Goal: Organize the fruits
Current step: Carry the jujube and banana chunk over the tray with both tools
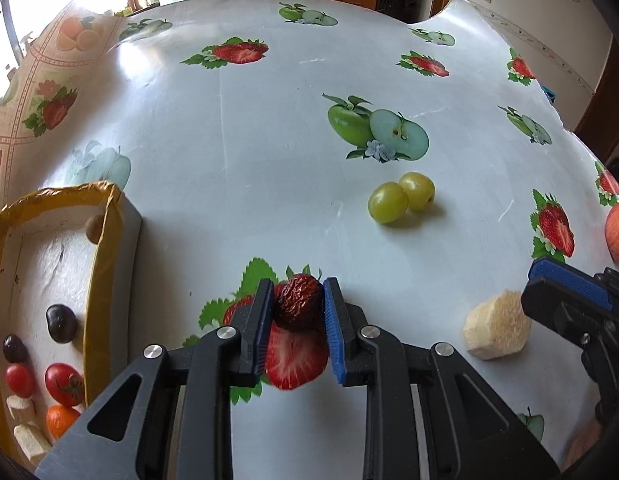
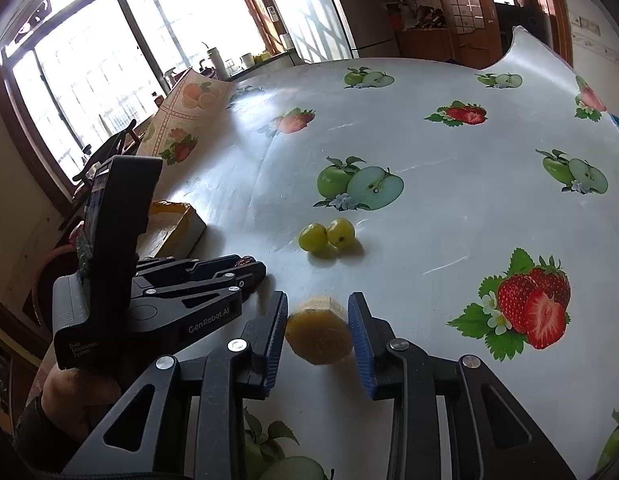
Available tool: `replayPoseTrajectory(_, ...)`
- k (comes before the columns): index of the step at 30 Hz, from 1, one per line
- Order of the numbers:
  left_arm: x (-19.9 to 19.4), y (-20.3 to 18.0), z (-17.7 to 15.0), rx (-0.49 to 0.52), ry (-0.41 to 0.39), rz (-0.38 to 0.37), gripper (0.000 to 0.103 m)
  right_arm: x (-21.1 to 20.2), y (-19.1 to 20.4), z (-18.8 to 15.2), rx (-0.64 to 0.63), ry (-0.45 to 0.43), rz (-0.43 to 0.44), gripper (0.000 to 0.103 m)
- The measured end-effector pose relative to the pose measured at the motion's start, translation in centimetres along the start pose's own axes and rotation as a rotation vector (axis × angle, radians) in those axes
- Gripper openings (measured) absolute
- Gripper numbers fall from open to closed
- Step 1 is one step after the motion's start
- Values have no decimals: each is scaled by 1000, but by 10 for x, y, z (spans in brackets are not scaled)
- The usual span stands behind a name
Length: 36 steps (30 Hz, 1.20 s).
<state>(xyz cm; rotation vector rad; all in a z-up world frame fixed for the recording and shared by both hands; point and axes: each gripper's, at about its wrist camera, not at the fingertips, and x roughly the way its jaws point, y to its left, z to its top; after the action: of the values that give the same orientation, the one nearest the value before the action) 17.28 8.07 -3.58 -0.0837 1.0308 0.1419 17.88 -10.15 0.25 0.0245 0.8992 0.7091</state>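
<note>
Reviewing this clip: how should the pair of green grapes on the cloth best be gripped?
One at a time. The two green grapes touch side by side, so come from above with the jaws across the free sides of the outer grape, probably gently, since it is round and smooth.

A wrinkled dark-red date (image 1: 299, 300) sits between claw pads on the tabletop, a pale yellow faceted fruit chunk (image 2: 319, 330) lies nearby, two green grapes (image 1: 401, 196) touch mid-tabletop, and the yellow-rimmed tray (image 1: 105, 240) near the left edge holds cherry tomatoes (image 1: 63, 384), dark grapes (image 1: 61, 322) and an orange (image 1: 59, 420).
</note>
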Motion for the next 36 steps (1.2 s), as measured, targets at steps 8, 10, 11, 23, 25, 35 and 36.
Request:
replayPoseTrajectory(8,-20,11,-23,-27,1,-23,22,3,8,-10,-33,24,-29,30)
replayPoseTrajectory(10,-24,11,-25,-27,-2,-30,22,2,13,-13,-52,23,-35,39)
replayPoseTrajectory(11,-27,10,-26,-24,-4,-34,22,2,17,-14,-75,25,-52,43)
replayPoseTrajectory(23,-51,7,-40,-9,-30,-68,22,23,3,-25,-91,82,-193,22)
replayPoseTrajectory(25,-54,9,-43,-9,-33,-73,22,19,6,-25,-95,70,-175,11)
replayPoseTrajectory(35,-65,16,-49,-20,-48,-89,22,16,15,-18,-76,15,-211,76)
replayPoseTrajectory(36,-65,16,-49,-18,-47,-90,22,19,16,-15,-81,9,-223,75)
